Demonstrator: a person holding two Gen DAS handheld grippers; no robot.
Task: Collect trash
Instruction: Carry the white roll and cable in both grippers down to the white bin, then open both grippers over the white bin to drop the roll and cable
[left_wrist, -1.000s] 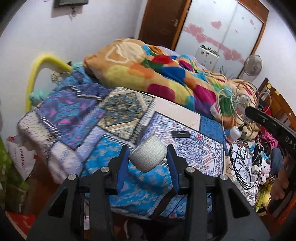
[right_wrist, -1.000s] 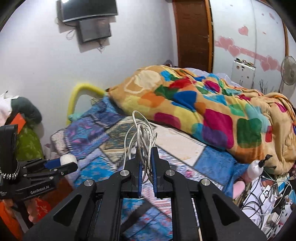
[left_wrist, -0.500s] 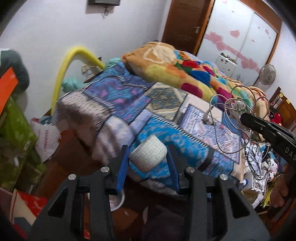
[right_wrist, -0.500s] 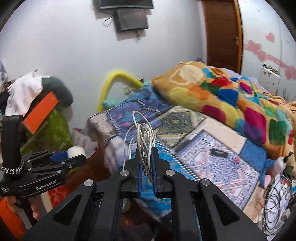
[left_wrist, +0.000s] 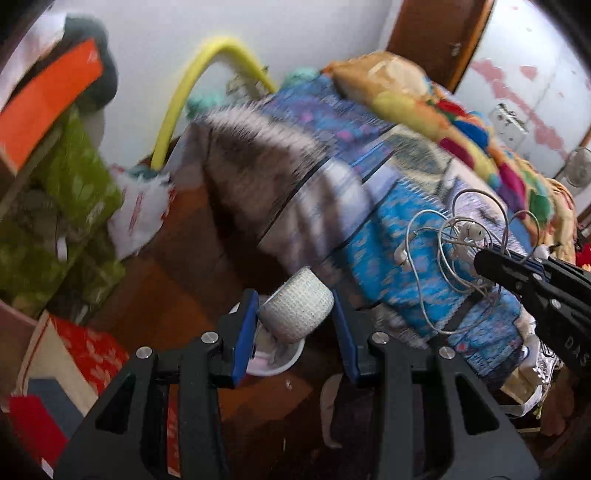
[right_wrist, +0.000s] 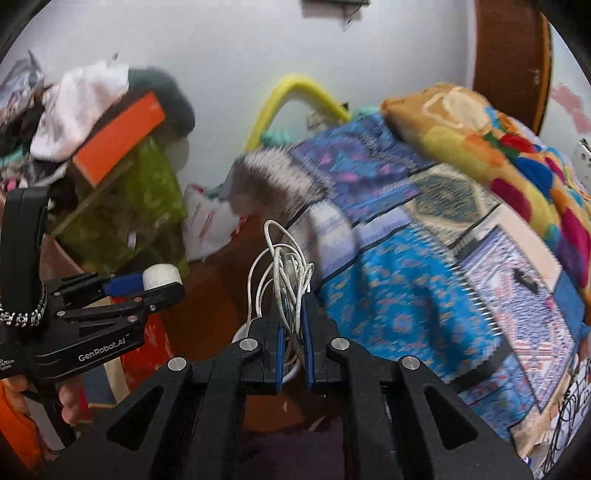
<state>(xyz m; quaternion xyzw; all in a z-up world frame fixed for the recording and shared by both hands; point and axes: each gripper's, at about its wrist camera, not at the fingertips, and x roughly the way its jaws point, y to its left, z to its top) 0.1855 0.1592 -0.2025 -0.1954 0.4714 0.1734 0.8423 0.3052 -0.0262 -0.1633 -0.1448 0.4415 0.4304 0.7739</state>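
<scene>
Black left gripper (left_wrist: 295, 325), blue pads, silver screws, black right gripper (right_wrist: 291, 325), white GenRobot.AI lettering

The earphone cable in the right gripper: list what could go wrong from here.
1. The earphone cable is pinched at one bunch only; its loose loops dangle wide and could snag on the bedspread.
2. The bandage roll sits crooked in the left gripper and could slip out before reaching the white bowl below.

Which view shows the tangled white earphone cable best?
The left wrist view: the earphone cable hangs spread out with its earbuds visible, pinched by the right gripper. The right wrist view shows only bunched loops rising between its own fingers.
</scene>
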